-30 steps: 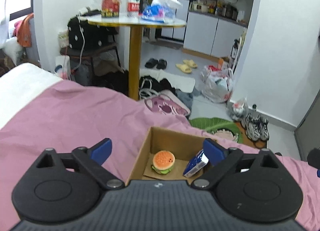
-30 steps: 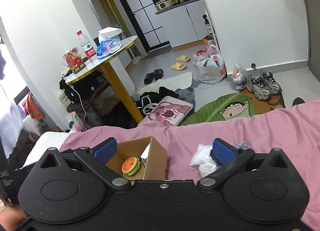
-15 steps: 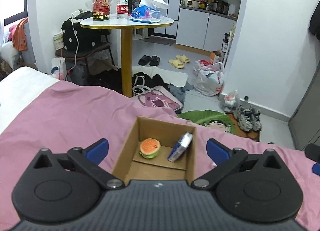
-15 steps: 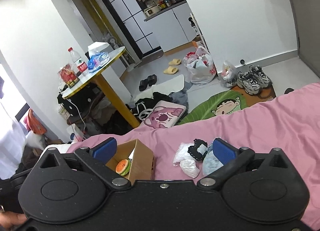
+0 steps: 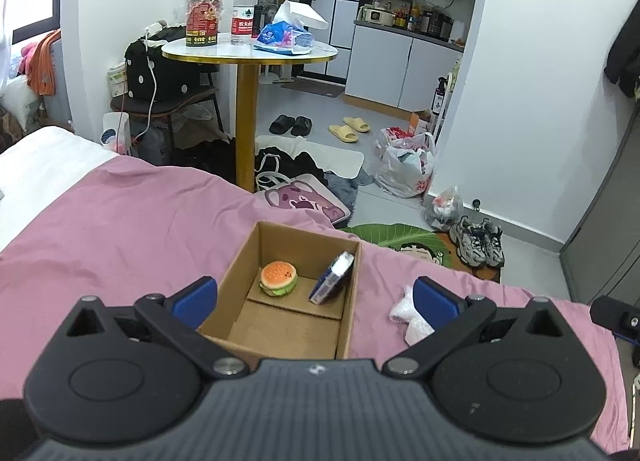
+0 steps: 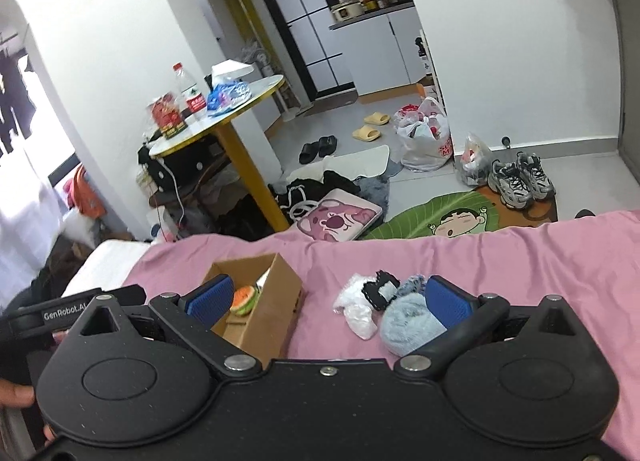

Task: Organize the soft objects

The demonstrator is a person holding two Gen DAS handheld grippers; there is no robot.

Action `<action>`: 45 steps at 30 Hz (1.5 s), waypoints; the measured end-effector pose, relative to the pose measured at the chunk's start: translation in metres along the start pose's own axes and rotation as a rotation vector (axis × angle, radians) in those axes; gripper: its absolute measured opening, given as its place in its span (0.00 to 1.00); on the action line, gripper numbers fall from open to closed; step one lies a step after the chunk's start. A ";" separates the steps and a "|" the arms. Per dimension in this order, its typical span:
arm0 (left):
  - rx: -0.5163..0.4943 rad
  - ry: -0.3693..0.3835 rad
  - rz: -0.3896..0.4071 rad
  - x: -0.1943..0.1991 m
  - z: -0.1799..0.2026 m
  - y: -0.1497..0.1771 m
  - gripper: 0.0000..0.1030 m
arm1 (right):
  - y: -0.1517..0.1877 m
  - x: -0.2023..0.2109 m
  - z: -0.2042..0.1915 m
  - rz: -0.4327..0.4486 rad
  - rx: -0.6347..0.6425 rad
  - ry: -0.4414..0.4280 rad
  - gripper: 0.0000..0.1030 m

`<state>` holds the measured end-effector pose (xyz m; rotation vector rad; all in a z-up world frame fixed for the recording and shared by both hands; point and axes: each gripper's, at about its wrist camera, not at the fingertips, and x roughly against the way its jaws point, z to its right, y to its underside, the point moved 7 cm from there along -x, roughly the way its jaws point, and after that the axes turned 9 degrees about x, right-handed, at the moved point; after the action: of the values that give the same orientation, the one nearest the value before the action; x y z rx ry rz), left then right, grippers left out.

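Your left hand-held gripper (image 5: 316, 295) hangs over the near end of the cardboard box (image 5: 348, 303), which rests on the pink bed cover (image 5: 112, 237); its blue pads are spread wide apart, one on each side of the box, and nothing lies between them. Inside the box, the burger toy (image 5: 278, 278) sits on the floor flap toward the far wall. To the right of the burger, still inside the box, the blue-and-white pack (image 5: 333, 279) leans tilted against the right wall. Right of the box, on the bed cover, a crumpled white bag (image 5: 405, 306) lies partly hidden behind the right pad.

Your right hand-held gripper (image 6: 328, 299) also stands wide open and empty, its left pad in front of the box (image 6: 276, 301) and its right pad beyond the loose items. Right of the box and apart from it, the white bag (image 6: 352, 307) lies first, then a black-and-white cloth item (image 6: 380, 288) touching it, then a fluffy grey-blue item (image 6: 408, 325) nearest the right pad. Whether the pad touches that item cannot be told.
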<state>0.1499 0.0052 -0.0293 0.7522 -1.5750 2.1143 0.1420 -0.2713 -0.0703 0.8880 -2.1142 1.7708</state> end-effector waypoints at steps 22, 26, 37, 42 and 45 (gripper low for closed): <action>-0.086 0.018 -0.018 0.009 0.049 0.037 1.00 | 0.033 0.012 0.046 -0.066 -0.022 0.001 1.00; -0.084 0.035 -0.015 0.002 0.055 0.043 1.00 | 0.042 0.001 0.058 -0.075 -0.062 0.002 1.00; -0.102 0.078 -0.060 -0.040 0.081 0.063 0.82 | 0.059 -0.036 0.082 -0.060 -0.203 0.006 0.80; -0.089 0.089 -0.125 -0.065 0.088 0.079 0.64 | 0.065 -0.052 0.093 -0.069 -0.266 -0.002 0.70; -0.079 0.108 -0.148 -0.078 0.093 0.085 0.56 | 0.068 -0.064 0.096 -0.087 -0.267 -0.005 0.66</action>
<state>0.1761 -0.1086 -0.1209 0.6935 -1.4890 1.9422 0.1705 -0.3388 -0.1823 0.8962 -2.2115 1.4041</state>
